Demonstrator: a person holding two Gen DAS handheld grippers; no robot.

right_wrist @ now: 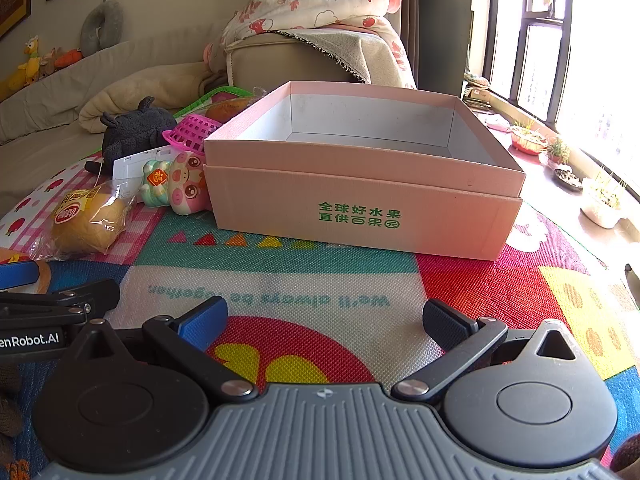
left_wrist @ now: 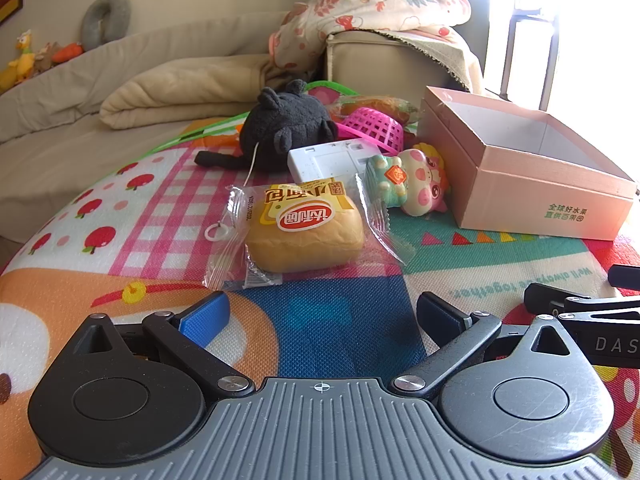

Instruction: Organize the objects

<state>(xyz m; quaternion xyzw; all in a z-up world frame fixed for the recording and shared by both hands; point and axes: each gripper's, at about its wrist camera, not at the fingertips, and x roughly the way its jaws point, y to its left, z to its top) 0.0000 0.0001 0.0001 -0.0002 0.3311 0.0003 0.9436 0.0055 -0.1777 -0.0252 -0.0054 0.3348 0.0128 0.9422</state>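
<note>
A wrapped bread bun (left_wrist: 304, 232) lies on the colourful play mat (left_wrist: 160, 208) just ahead of my open, empty left gripper (left_wrist: 322, 314). Behind it are a black plush toy (left_wrist: 286, 126), a white plastic piece (left_wrist: 328, 158), a pink mesh basket (left_wrist: 374, 126) and a pig figurine (left_wrist: 416, 178). An open, empty pink box (left_wrist: 532, 172) stands to the right. My right gripper (right_wrist: 324, 320) is open and empty, facing the box (right_wrist: 360, 196). The bun (right_wrist: 86, 220), the figurine (right_wrist: 176, 182) and the plush toy (right_wrist: 134, 130) show at its left.
A beige sofa with a folded blanket (left_wrist: 192, 88) and a patterned quilt (left_wrist: 372, 8) lies behind the mat. A window sill with small plant pots (right_wrist: 560, 160) runs along the right. The other gripper's arm shows at each view's edge.
</note>
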